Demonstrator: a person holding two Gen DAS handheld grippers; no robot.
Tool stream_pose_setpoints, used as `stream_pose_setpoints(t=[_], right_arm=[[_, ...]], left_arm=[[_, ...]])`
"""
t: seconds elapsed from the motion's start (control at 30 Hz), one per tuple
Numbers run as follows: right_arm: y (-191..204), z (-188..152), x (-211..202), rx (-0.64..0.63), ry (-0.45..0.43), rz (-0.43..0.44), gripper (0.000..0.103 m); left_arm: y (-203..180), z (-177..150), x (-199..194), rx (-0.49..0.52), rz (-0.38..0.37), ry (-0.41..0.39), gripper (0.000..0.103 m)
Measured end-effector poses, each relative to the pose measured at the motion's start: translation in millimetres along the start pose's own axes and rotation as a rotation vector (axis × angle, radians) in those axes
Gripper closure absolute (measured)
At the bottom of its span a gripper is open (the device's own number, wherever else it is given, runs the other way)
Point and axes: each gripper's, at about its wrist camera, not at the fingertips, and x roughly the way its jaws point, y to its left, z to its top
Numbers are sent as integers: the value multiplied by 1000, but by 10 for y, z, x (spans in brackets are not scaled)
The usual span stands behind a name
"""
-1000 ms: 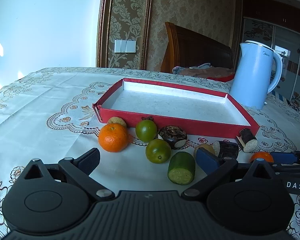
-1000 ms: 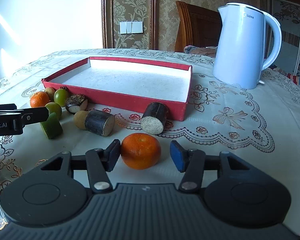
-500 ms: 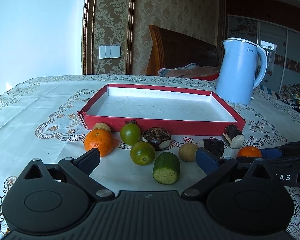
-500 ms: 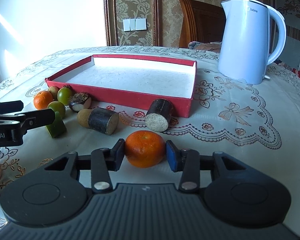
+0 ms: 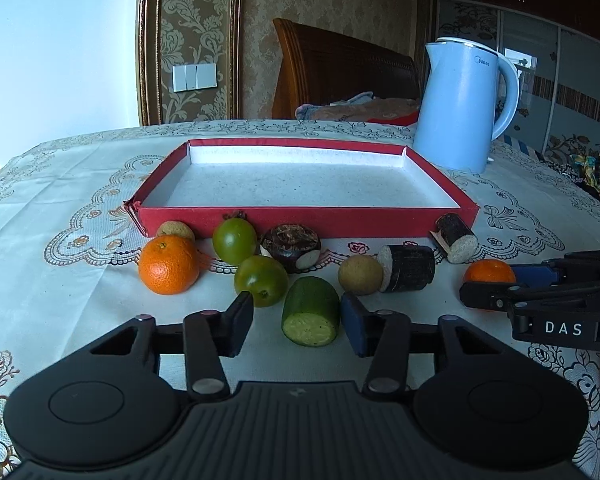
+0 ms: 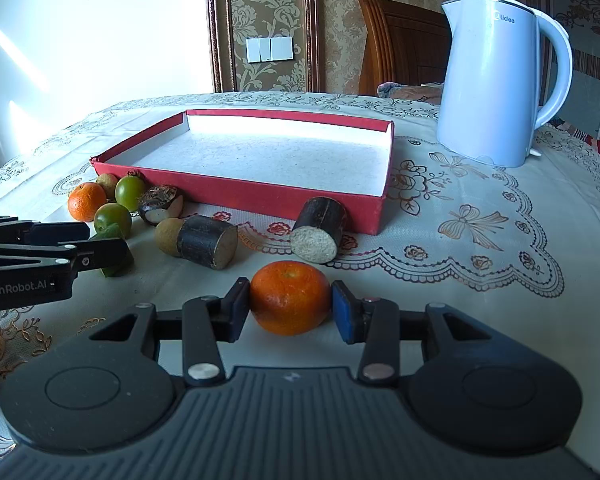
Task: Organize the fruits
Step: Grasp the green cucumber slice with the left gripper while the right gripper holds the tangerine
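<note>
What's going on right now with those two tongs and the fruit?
Right tongs clamped on an orange. Left tongs closing around the green cucumber chunk, left pad not yet touching. Red tray empty, path clear.

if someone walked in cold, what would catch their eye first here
Probably the empty red tray mid-table, with fruit pieces lined along its near wall, and the tall pale blue kettle behind its right corner. Next, the right tongs clamped on an orange, while the left tongs are closing around a green cut piece.
</note>
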Motion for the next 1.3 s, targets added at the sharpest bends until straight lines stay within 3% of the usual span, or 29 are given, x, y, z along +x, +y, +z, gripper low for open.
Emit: stream_pose_setpoints(t=[0.33, 0.67, 1.3], right_arm=[[5, -2, -2, -3, -1, -4, 63], [7, 0, 2, 0, -2, -5, 64], [4, -4, -21, 12, -21, -31, 65]], left_arm=[[-36, -14, 55, 13, -9, 52, 65], [-57, -9, 61, 22, -12, 55, 72], [-34, -1, 12, -42, 56, 28, 73]])
